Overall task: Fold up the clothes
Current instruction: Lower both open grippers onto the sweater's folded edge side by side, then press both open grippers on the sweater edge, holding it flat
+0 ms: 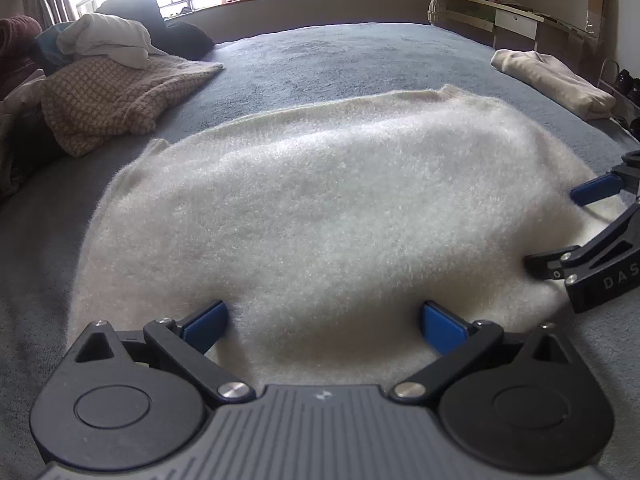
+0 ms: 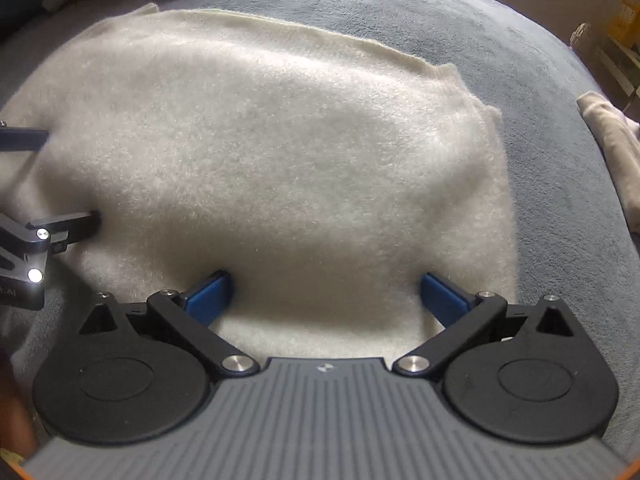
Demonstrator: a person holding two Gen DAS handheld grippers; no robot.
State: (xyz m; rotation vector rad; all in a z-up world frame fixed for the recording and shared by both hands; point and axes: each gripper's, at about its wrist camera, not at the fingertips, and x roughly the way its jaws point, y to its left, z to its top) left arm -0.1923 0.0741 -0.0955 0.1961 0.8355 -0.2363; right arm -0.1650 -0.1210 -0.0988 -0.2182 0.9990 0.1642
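Note:
A fluffy cream sweater [image 1: 320,200] lies folded flat on the blue-grey bed cover [image 1: 340,52]. My left gripper [image 1: 324,326] stands wide open over the sweater's near edge, its blue pads apart and nothing pinched between them. My right gripper [image 2: 326,294] is wide open too, low over the same near edge of the sweater [image 2: 280,152], farther right. In the left wrist view the right gripper [image 1: 556,228] reaches in from the right edge with its fingers spread on the fabric. In the right wrist view the left gripper [image 2: 72,178] shows at the left edge, likewise spread.
A pile of clothes [image 1: 116,92] with a checked knit and a white garment sits at the bed's far left. A folded beige garment [image 1: 556,80] lies at the far right edge, also seen as beige cloth [image 2: 616,152]. A desk [image 1: 500,12] stands beyond.

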